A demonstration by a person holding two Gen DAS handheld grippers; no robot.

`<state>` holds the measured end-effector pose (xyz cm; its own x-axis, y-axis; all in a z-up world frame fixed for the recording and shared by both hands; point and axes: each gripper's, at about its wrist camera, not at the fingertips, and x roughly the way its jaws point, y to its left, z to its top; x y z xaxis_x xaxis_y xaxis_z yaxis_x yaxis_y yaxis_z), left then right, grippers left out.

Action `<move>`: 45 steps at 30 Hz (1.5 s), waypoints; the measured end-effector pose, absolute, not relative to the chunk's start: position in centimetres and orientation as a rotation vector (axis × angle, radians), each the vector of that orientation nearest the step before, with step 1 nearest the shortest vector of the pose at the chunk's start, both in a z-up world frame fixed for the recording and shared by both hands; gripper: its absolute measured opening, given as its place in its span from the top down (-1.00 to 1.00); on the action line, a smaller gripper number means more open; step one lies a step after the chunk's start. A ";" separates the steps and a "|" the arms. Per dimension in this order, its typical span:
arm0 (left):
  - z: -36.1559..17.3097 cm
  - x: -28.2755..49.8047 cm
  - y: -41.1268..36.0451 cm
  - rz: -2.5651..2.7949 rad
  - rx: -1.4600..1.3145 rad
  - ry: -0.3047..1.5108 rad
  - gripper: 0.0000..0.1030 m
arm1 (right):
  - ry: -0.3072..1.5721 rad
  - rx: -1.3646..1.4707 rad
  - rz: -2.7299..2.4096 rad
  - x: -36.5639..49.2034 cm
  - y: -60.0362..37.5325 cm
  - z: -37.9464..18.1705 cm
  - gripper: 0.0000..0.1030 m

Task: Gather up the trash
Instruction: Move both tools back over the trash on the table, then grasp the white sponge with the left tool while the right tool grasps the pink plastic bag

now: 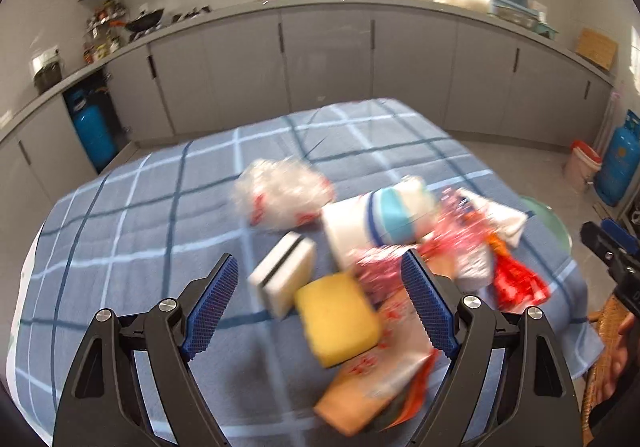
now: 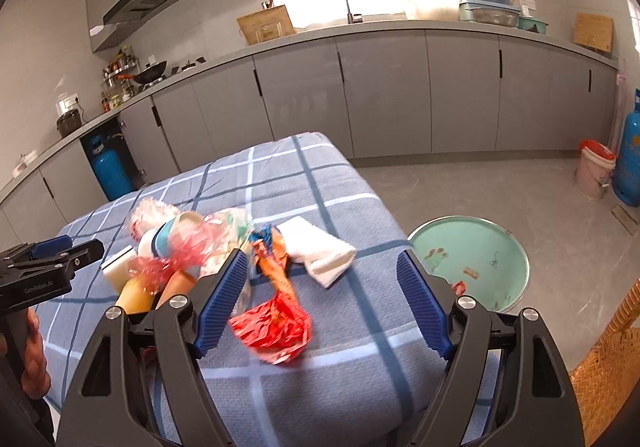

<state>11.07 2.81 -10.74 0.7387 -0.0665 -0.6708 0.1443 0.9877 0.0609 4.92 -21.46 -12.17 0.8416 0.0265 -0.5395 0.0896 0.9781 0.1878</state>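
The trash (image 2: 224, 259), wrappers, cups and sponges, lies heaped on the table's (image 2: 340, 387) blue checked cloth. A red wrapper (image 2: 276, 331) sits between the right tool's (image 2: 320, 303) spread jaws, untouched. The left tool (image 1: 324, 303) is spread above a yellow sponge (image 1: 338, 317). A green basin (image 2: 472, 259) stands on the floor beside the table.

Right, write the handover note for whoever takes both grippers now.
Left gripper: open, empty, over the near part of the pile by the yellow sponge.
Right gripper: open, empty, above the red wrapper.
Trash lies heaped on the checked cloth: clear bag, cup, white sponge, orange packet, white cloth.
Green basin stands on the floor past the table's right edge; a few small scraps show in it.
Done: little, by the look of it.
Left: nearly all the pile.
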 end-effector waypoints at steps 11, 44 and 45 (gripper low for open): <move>-13.5 11.2 9.4 0.000 0.040 0.781 -0.60 | 0.592 0.119 0.053 4.6 -16.4 -12.8 -0.53; -13.1 12.2 8.3 -0.096 0.048 0.754 0.57 | 0.600 0.055 0.127 11.8 -12.0 -12.4 -0.52; -13.0 12.3 8.4 -0.090 0.051 0.754 0.57 | 0.601 0.051 0.129 12.0 -11.8 -12.5 -0.52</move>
